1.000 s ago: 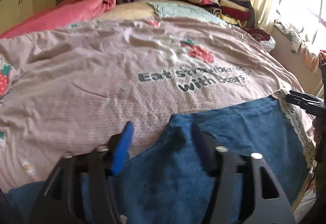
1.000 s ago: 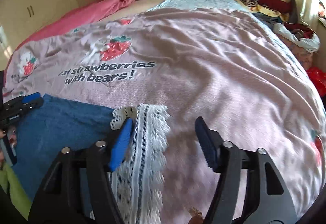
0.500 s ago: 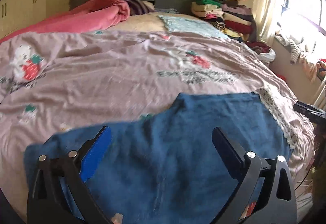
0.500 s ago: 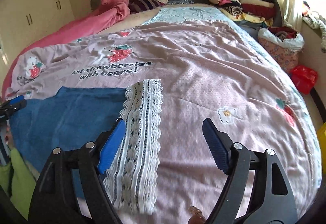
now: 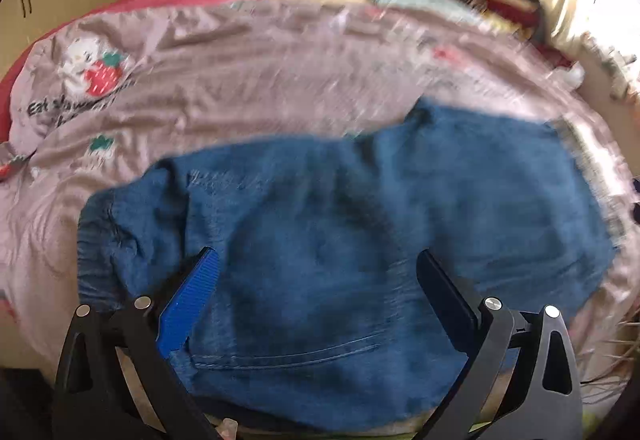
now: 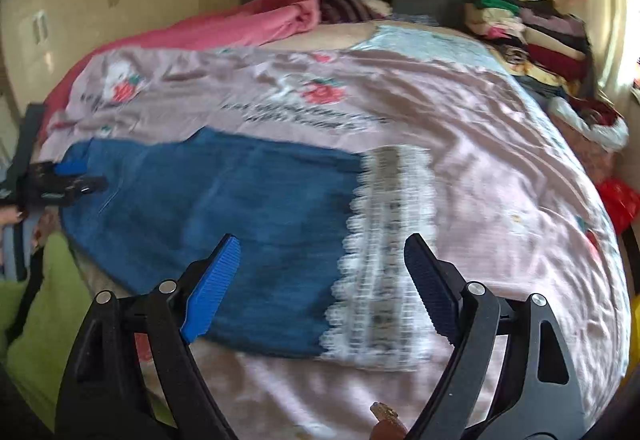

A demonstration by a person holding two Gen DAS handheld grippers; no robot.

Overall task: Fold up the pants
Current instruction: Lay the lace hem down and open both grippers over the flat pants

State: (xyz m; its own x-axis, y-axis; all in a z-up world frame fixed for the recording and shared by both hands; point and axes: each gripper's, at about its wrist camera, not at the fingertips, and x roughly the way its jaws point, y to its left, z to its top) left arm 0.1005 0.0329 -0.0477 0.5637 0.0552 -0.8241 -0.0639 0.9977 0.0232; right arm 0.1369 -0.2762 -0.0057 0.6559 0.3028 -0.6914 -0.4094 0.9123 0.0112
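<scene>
Blue denim pants [image 5: 340, 232] with a white lace hem [image 6: 384, 252] lie flat across the near side of the bed. My left gripper [image 5: 320, 280] is open and empty above the waist end of the pants. My right gripper [image 6: 320, 260] is open and empty above the hem end, near where denim meets lace. The left gripper also shows at the left edge of the right wrist view [image 6: 60, 179].
The bed has a pink strawberry-print cover [image 6: 460, 127]. A pink blanket [image 6: 280, 11] lies near the grey headboard. A stack of folded clothes [image 6: 532, 31] sits at the far right. A green fabric [image 6: 44, 312] hangs at the bed's near left edge.
Both grippers have pulled back and up from the pants, so more of the garment shows. The left view has swung left toward the waistband.
</scene>
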